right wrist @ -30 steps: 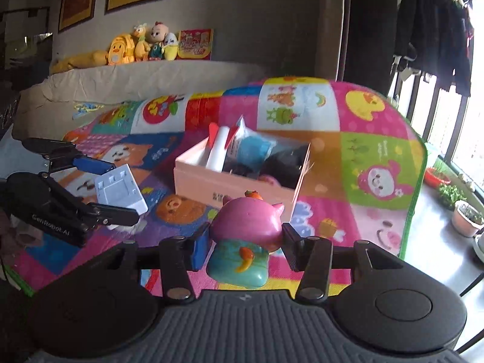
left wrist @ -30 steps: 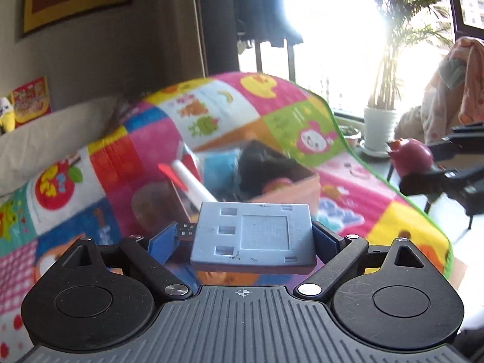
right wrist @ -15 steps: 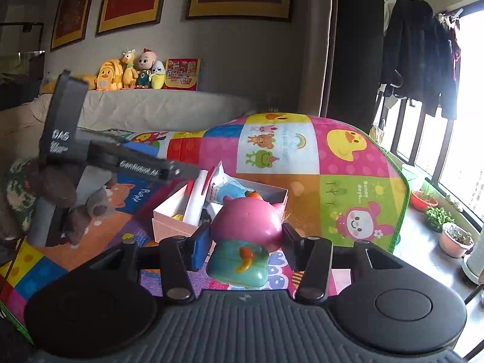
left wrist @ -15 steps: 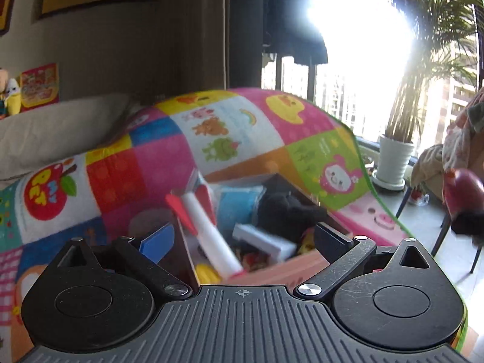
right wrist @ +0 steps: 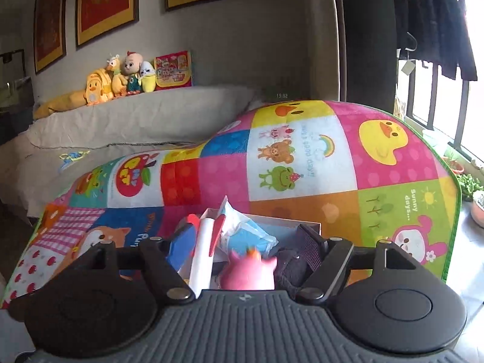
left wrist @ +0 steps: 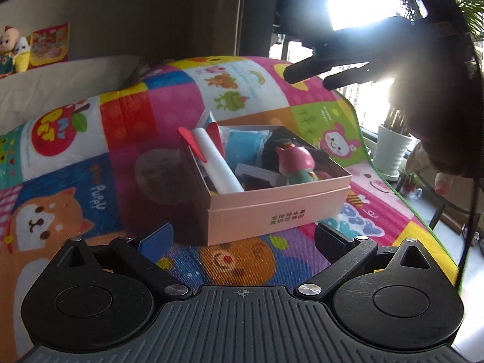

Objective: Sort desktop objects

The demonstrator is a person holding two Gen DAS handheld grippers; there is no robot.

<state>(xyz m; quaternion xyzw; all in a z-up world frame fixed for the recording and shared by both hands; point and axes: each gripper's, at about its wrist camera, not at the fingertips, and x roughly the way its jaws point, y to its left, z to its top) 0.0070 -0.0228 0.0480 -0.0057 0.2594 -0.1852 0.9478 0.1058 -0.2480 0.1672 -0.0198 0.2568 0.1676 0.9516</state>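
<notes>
The right claw (right wrist: 245,249) has just been opening above the box (left wrist: 281,211); the pink toy (left wrist: 295,163) (blurred) may tip out. The left claw (left wrist: 245,236) is spread, empty.

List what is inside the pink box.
In the pink box: a white tube with red fins, a blue packet, a pink-headed toy figure and something black. Whatever lies beneath them is covered.

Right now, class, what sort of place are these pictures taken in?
Probably a living room at home: plush toys lined up on a cloth-covered sofa back, framed red-and-gold pictures on the wall, a colourful cartoon play mat.
</notes>
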